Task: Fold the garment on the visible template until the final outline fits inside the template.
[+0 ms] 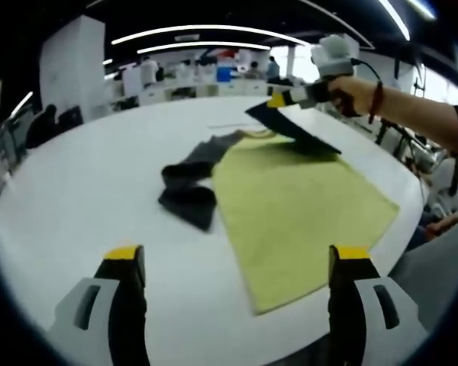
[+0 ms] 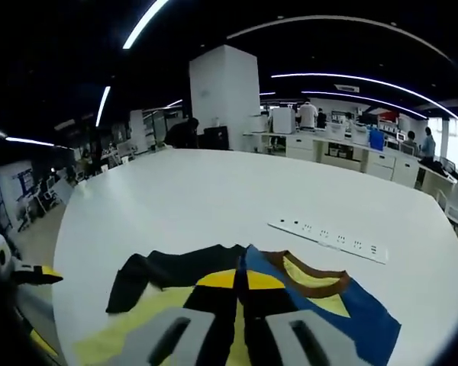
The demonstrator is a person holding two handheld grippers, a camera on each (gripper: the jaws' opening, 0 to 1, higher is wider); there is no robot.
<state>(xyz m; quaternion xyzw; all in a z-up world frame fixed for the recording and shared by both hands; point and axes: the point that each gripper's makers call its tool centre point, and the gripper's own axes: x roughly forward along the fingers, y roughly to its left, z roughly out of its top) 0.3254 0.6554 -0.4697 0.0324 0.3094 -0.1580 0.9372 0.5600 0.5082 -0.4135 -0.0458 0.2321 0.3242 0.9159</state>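
A dark garment (image 1: 206, 164) lies partly on the yellow-green template (image 1: 298, 206) on the white table (image 1: 84, 191). One bunched sleeve (image 1: 187, 194) rests off the template's left edge. My right gripper (image 1: 278, 101), held by a hand at the upper right, is shut on the garment's far edge and lifts a flap (image 1: 294, 130) above the template. In the right gripper view its jaws (image 2: 240, 280) are pressed together on the garment (image 2: 160, 271), near the brown collar (image 2: 313, 268). My left gripper (image 1: 238, 263) hovers open over the table's near side, empty.
A white power strip (image 2: 328, 238) lies on the table beyond the garment. The left gripper (image 2: 27, 273) shows at the right view's left edge. The person's forearm (image 1: 412, 110) reaches in from the right. Desks and people stand far behind.
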